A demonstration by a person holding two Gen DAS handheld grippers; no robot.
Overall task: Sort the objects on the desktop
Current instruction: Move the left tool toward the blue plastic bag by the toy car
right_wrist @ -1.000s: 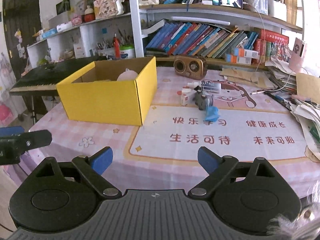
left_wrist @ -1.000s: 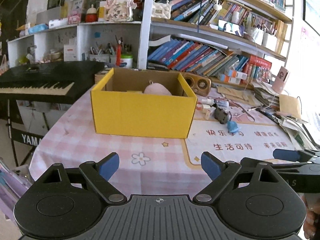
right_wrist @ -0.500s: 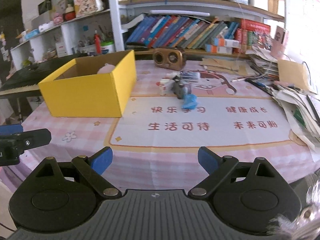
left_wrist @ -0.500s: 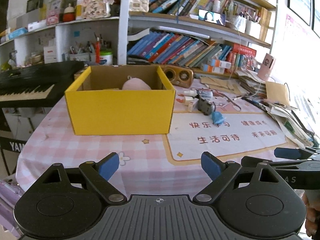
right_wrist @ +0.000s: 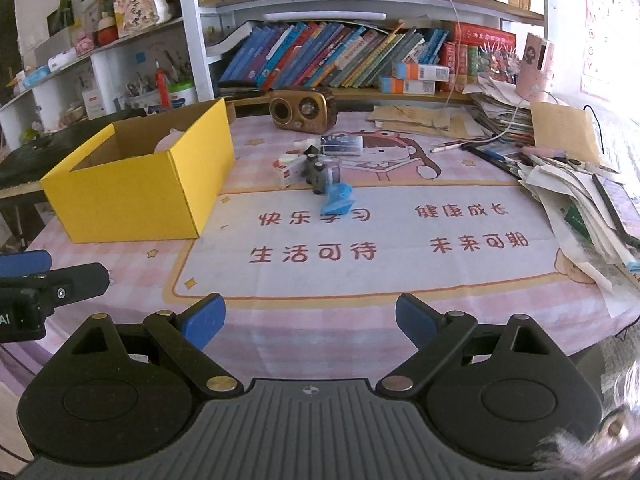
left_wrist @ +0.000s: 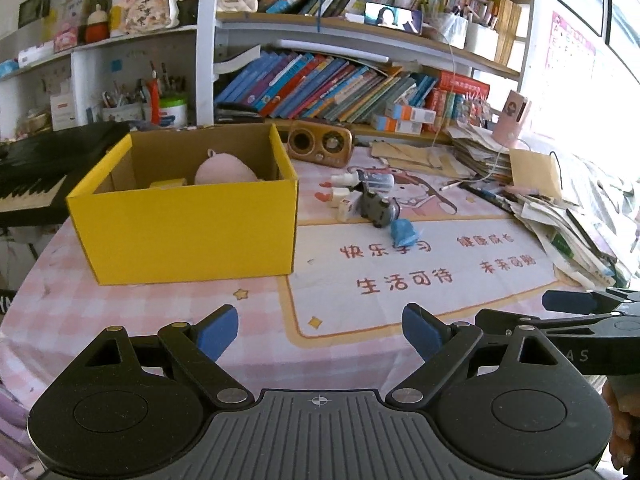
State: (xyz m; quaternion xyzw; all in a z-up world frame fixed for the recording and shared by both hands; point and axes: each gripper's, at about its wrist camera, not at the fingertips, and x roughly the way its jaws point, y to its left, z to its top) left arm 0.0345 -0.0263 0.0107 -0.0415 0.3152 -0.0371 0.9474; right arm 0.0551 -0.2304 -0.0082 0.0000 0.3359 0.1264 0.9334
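**Both claws swing toward the clutter, still empty**

Since a second ago both views have shifted: the yellow box (left_wrist: 188, 224) now sits ahead and to the left of the left claw (left_wrist: 320, 330) rather than dead ahead, and the small clutter has drawn nearer the middle. The left claw stands wide open, nothing between its blue pads. The right claw (right_wrist: 310, 320) is equally wide and empty over the near edge of the table (right_wrist: 360, 344). Straight ahead of it, well apart, lie a grey toy (right_wrist: 316, 172), a blue piece (right_wrist: 338, 198) touching it, and small white bottles (right_wrist: 290, 170), partly hidden behind the toy. Inside the box a pink rounded thing (left_wrist: 224, 170) shows only its top; what it is cannot be told.
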